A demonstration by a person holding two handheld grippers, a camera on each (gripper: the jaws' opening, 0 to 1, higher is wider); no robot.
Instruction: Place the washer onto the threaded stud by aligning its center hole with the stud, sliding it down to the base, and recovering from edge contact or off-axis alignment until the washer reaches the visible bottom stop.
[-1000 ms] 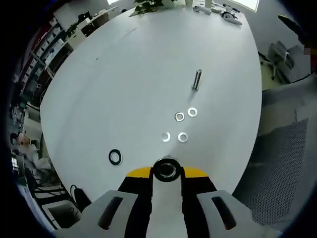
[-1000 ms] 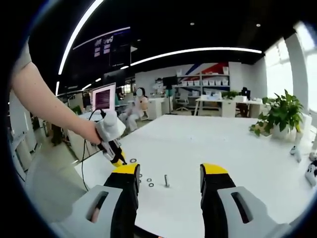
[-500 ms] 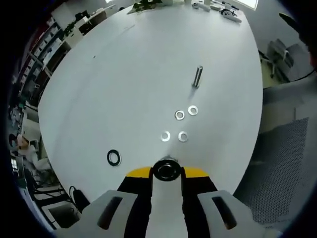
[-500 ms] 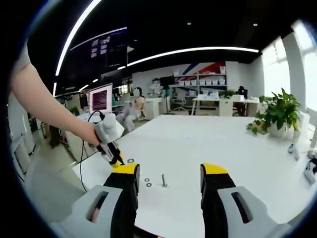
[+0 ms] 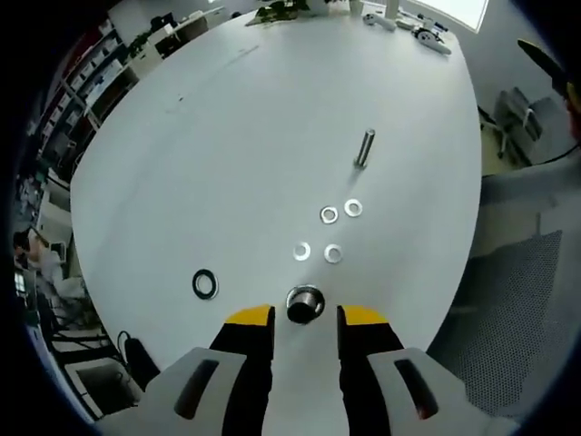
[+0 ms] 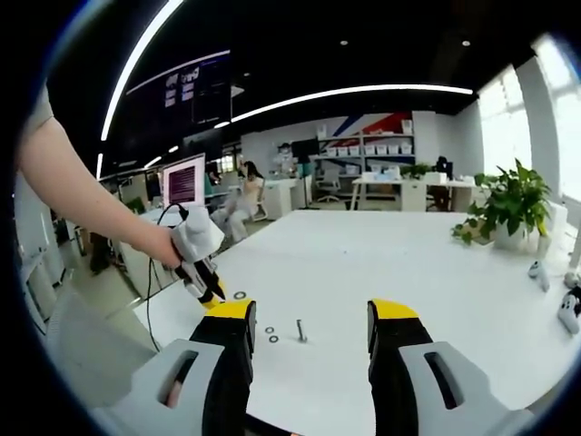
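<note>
Left gripper point(image 5: 305, 320) at bottom centre of left gripper view, jaws apart, dark-holed washer point(image 5: 305, 302) lying just ahead between tips. Threaded stud point(image 5: 364, 147) upright, upper right on white table point(image 5: 227, 136). Four small washers point(image 5: 329, 214) between. Right gripper point(image 6: 310, 322) spread, holding nothing.

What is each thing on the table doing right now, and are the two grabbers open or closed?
Left gripper: open, jaws either side of a washer.
Large metal washer: flat on the table, between the jaw tips, not gripped.
Threaded stud: standing upright, nothing on it.
Four small washers: lying flat, loose.
Black ring: lying flat, off to the side.
Right gripper: open, holding nothing.
White table: bare around the parts.
</note>
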